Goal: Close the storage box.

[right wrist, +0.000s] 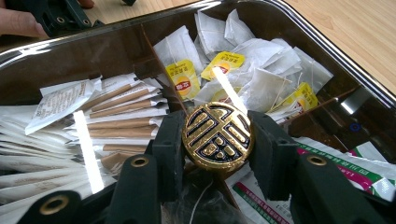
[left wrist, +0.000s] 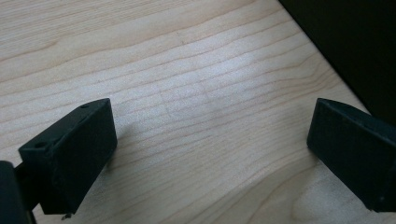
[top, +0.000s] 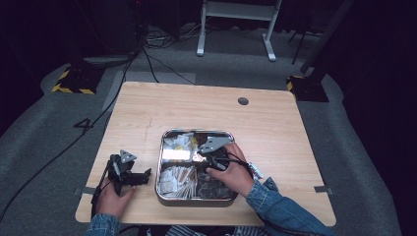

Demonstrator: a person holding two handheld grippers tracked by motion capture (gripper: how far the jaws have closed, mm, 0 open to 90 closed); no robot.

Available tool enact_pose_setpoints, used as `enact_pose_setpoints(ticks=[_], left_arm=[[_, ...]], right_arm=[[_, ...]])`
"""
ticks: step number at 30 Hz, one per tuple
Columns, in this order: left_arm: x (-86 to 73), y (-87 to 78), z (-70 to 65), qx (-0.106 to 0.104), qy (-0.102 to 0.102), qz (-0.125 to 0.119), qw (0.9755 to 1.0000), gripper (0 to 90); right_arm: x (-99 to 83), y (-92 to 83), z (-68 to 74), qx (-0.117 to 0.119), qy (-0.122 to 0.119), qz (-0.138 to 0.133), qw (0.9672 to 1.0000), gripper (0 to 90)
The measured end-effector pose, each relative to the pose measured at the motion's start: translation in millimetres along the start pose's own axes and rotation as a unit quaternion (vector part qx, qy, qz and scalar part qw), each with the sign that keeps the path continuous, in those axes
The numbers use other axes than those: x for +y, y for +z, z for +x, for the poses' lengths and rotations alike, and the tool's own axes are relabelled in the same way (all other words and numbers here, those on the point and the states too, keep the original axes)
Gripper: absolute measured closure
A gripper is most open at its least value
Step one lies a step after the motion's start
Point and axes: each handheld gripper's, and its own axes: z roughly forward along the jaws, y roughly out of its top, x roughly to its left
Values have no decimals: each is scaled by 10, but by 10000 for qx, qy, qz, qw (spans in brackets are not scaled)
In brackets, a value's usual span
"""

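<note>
Right gripper (right wrist: 217, 140) clamped on gold embossed knob (right wrist: 217, 136), pads bearing on rim at 3 and 9 o'clock, over centre cross of divided steel tray (top: 160, 162). Knob judged rigid metal, glossy, likely slippery; gripped best across full width on side edge. Tea bags (right wrist: 243, 70) at 12 o'clock, stick sachets (right wrist: 121, 116) at 9 o'clock. Left gripper (left wrist: 210, 154) released, resting empty over wooden table (left wrist: 187, 70).
</note>
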Motion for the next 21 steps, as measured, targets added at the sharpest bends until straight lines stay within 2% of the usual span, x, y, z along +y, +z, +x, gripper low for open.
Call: enact_pose_setpoints(ticks=[12,16,21], left_arm=[[-1,0,0,1,2,0,10000,17],[-1,0,0,0,2,1,10000,17],[0,0,0,0,3,1,10000,17]], right_arm=[[-44,-6,20,-29,33,-108,9999,586],[-51,-13,53,-142,-22,-120,9998,585],[-58,-25,46,-33,78,-100,9999,585]])
